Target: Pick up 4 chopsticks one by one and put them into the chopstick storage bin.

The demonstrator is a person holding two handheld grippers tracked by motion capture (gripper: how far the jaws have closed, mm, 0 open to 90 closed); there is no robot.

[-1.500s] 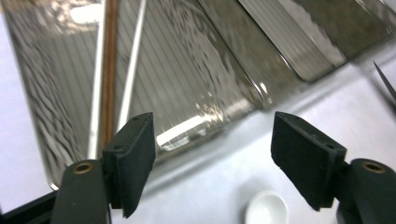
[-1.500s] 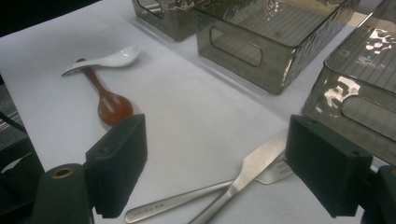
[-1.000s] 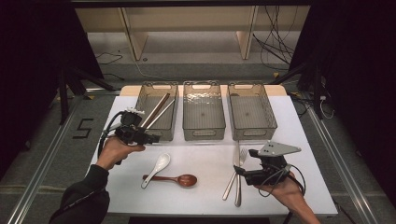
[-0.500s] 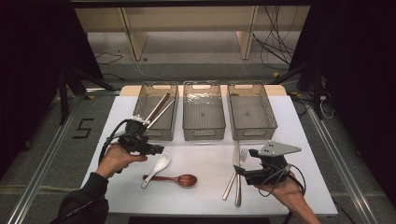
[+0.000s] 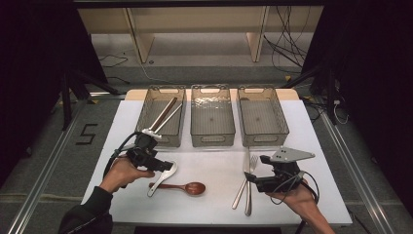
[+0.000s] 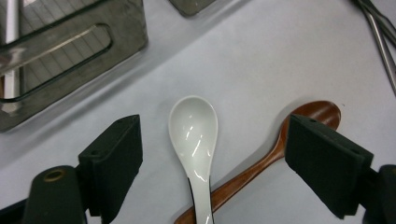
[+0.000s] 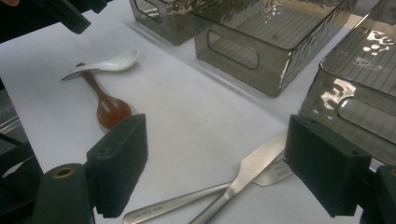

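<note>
A white ceramic spoon (image 5: 159,180) lies on the white table with its handle across the handle of a brown wooden spoon (image 5: 187,187). My left gripper (image 5: 164,165) hovers open just over the white spoon's bowl. In the left gripper view the white spoon (image 6: 194,135) lies between the two jaws without touching them, and the wooden spoon (image 6: 280,144) runs under the right jaw. My right gripper (image 5: 253,178) is open beside a metal fork (image 5: 242,187) and a second metal utensil (image 5: 249,195). In the right gripper view the fork (image 7: 252,170) lies between the jaws, untouched.
Three clear grey bins stand in a row at the back: the left bin (image 5: 165,141) holds chopsticks (image 5: 165,114), while the middle bin (image 5: 212,139) and right bin (image 5: 263,139) look bare. Bare table (image 5: 214,163) lies between the two grippers.
My left gripper has moved from the left bin's front edge toward the person and rightward, to above the white spoon. The right gripper has stayed put.
</note>
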